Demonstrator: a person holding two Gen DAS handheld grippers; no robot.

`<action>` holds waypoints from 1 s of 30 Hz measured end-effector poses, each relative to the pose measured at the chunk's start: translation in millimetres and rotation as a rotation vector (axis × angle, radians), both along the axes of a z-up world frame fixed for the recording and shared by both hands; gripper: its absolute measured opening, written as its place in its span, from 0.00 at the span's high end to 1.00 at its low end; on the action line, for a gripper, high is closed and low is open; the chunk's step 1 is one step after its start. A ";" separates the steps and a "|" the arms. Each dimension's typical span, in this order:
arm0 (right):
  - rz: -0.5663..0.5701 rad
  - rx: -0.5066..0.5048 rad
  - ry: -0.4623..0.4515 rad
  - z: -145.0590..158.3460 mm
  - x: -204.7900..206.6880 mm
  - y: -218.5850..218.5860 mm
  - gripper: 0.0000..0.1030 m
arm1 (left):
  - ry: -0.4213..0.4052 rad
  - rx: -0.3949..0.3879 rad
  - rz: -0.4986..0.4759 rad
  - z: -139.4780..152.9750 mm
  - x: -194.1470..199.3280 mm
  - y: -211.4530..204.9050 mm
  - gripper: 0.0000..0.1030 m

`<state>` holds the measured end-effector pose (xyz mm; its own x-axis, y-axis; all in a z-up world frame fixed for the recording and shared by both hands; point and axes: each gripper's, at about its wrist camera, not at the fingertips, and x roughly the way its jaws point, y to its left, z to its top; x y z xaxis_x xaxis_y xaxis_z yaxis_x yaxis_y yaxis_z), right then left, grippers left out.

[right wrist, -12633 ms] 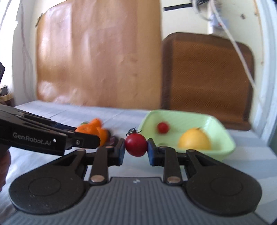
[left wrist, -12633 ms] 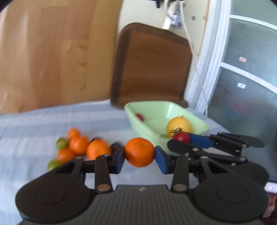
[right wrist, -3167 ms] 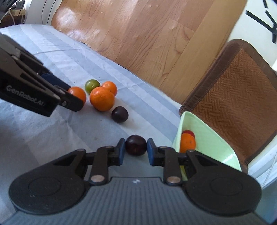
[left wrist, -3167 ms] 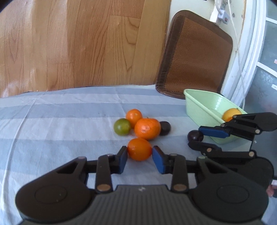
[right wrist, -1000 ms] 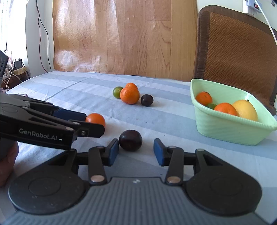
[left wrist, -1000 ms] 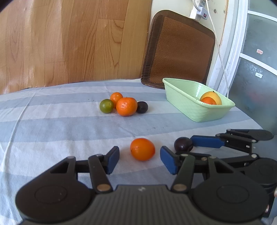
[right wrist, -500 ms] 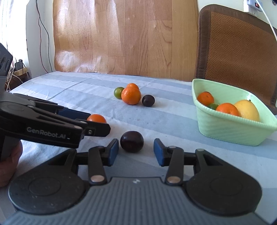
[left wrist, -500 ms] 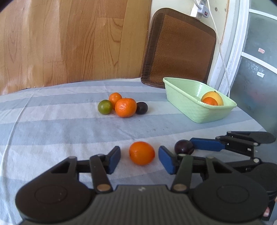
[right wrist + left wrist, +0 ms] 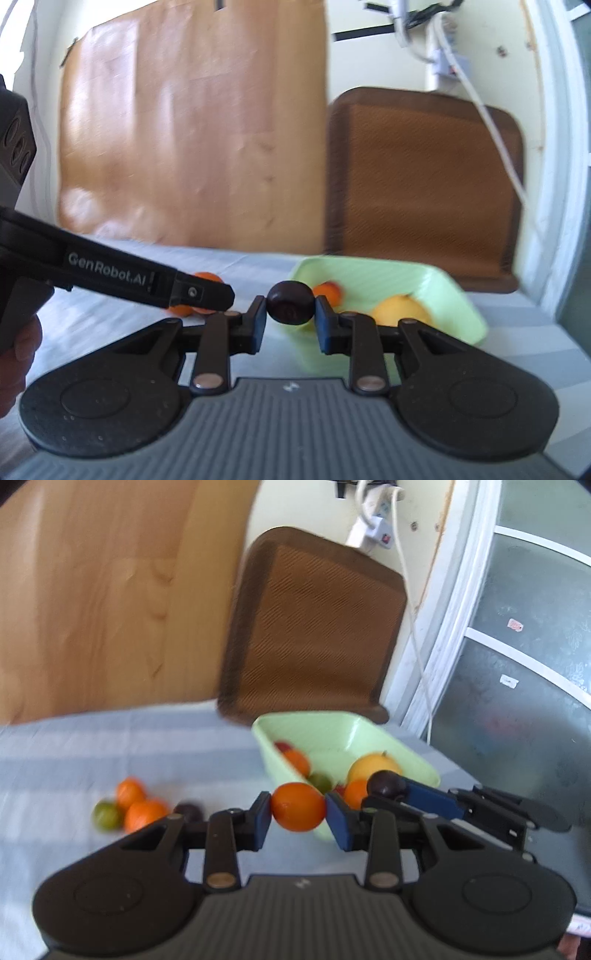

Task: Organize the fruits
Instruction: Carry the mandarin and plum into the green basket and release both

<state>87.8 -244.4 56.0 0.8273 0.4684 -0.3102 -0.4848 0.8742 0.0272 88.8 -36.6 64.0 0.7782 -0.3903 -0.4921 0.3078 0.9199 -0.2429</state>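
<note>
My left gripper (image 9: 297,812) presses its blue pads on a small orange (image 9: 297,805), its jaws still closing, and holds it off the table in front of the green bowl (image 9: 406,746). Just to its right my right gripper (image 9: 388,794) holds a dark plum (image 9: 386,783) at the bowl's near rim. In the right wrist view the plum (image 9: 290,302) sits between the closing jaws of the right gripper (image 9: 290,308), and the left gripper (image 9: 199,293) reaches in from the left. The bowl (image 9: 454,295) holds a yellow fruit (image 9: 400,310), oranges and a green fruit.
On the striped cloth to the left lie two oranges (image 9: 146,814), a green fruit (image 9: 107,814) and a dark plum (image 9: 189,809). A brown chair back (image 9: 314,627) stands behind the bowl. A white cable (image 9: 417,646) hangs by the window frame at the right.
Both grippers have shut on their fruit, the left on the orange and the right on the plum. Both have lifted them off the cloth and moved toward the bowl.
</note>
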 end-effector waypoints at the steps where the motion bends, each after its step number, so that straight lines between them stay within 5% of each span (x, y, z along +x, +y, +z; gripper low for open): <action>1: -0.024 0.004 -0.008 0.3 5.3 -5.7 0.70 | -0.008 0.008 -0.008 2.3 9.4 -9.1 0.69; 11: -0.061 -0.065 -0.022 -11.6 39.4 -12.3 0.70 | 0.028 0.056 -0.013 -8.1 73.8 -55.8 0.67; 16: -0.106 -0.093 -0.036 -14.7 54.6 -7.4 0.62 | 0.000 0.081 0.024 -5.3 82.9 -62.0 0.43; 18: -0.129 -0.065 -0.035 -14.5 56.2 -13.0 0.44 | -0.015 0.069 0.027 -1.0 78.5 -60.3 0.43; 25: -0.193 0.045 -0.063 -10.9 40.1 -33.3 0.43 | -0.105 0.040 0.079 18.6 28.9 -24.1 0.40; 28: -0.206 0.070 -0.099 -7.9 27.6 -36.0 0.44 | -0.127 0.050 0.127 15.8 -0.6 1.8 0.24; 30: -0.203 0.092 -0.113 -5.4 19.6 -35.6 0.44 | -0.128 0.075 0.163 9.3 -18.2 17.4 0.23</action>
<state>107.4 -280.0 50.6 0.9344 0.3109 -0.1738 -0.3037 0.9504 0.0670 70.6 -19.2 73.4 0.8861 -0.2203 -0.4079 0.1778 0.9741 -0.1400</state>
